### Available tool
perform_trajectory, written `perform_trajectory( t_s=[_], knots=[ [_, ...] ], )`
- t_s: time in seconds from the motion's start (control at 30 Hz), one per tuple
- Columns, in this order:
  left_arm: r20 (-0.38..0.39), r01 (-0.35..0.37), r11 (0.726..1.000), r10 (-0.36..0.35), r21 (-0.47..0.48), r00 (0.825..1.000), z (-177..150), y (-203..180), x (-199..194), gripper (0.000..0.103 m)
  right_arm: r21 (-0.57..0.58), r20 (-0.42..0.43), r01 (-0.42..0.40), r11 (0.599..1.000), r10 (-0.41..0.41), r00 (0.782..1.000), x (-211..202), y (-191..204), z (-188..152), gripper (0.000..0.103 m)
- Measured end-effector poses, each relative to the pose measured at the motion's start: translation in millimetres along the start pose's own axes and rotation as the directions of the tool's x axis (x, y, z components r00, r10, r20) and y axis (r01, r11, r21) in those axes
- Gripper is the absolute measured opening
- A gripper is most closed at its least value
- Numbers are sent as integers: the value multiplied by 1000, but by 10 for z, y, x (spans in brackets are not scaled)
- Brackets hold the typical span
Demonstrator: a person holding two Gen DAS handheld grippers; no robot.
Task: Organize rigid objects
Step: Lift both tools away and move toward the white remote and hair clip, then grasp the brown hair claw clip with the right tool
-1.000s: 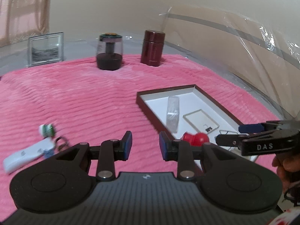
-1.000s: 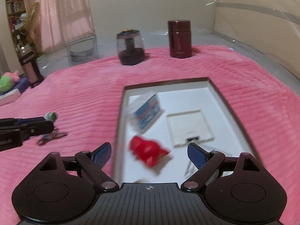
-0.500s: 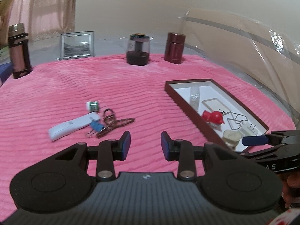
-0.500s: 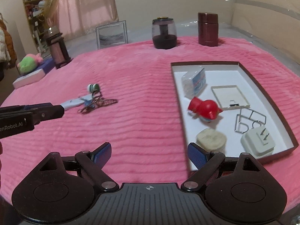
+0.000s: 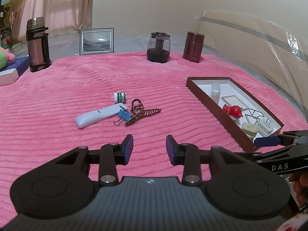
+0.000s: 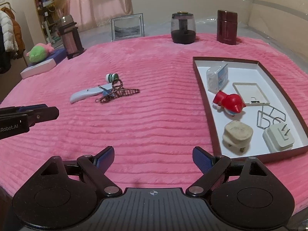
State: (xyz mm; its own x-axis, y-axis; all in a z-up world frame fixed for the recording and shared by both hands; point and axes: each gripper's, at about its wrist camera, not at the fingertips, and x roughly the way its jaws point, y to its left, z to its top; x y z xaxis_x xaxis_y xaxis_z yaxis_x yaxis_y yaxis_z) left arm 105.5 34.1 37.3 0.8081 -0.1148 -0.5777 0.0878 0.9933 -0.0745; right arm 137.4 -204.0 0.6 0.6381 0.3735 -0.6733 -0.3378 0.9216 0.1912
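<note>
- A pink ribbed blanket (image 6: 154, 115) covers the surface, with curtains and a plain wall behind it.
- The left gripper (image 5: 149, 147) has a narrow gap between its blue pads and nothing in it; its jaws have just been opening a little. It hangs over bare blanket near the front edge.
- The right gripper (image 6: 153, 157) stands wide apart, also empty, above the front edge just left of the tray's near corner.
- Loose items lie in a cluster mid-blanket: a white remote (image 5: 101, 115), a blue binder clip (image 5: 124, 116) touching it, a brown hair claw (image 5: 143, 112) and a small green-striped roll (image 5: 119, 97).
- The brown tray (image 6: 204, 96) by the right edge already holds a red toy (image 6: 230, 102), two plugs, a wire piece, a flat white square and a wrapped packet.
- Risk, as I judge it: the clip, claw and remote overlap, so a pinch on one may drag or snag another; the soft pile could let thin pieces sink and slip from the pads.
</note>
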Motion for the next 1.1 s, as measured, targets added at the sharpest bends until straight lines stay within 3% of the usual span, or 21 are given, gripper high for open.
perform_trajectory(
  t_s=[0.63,1.1],
  knots=[
    [-7,-54,998,54,-9,999,-54,392,-17,39,-33,0,-50,998,50,999,172,255,18,85],
    [-37,-78,993,81,92,996,134,801,372,45,-93,1,-103,990,103,995,566,438,311,85]
  ],
)
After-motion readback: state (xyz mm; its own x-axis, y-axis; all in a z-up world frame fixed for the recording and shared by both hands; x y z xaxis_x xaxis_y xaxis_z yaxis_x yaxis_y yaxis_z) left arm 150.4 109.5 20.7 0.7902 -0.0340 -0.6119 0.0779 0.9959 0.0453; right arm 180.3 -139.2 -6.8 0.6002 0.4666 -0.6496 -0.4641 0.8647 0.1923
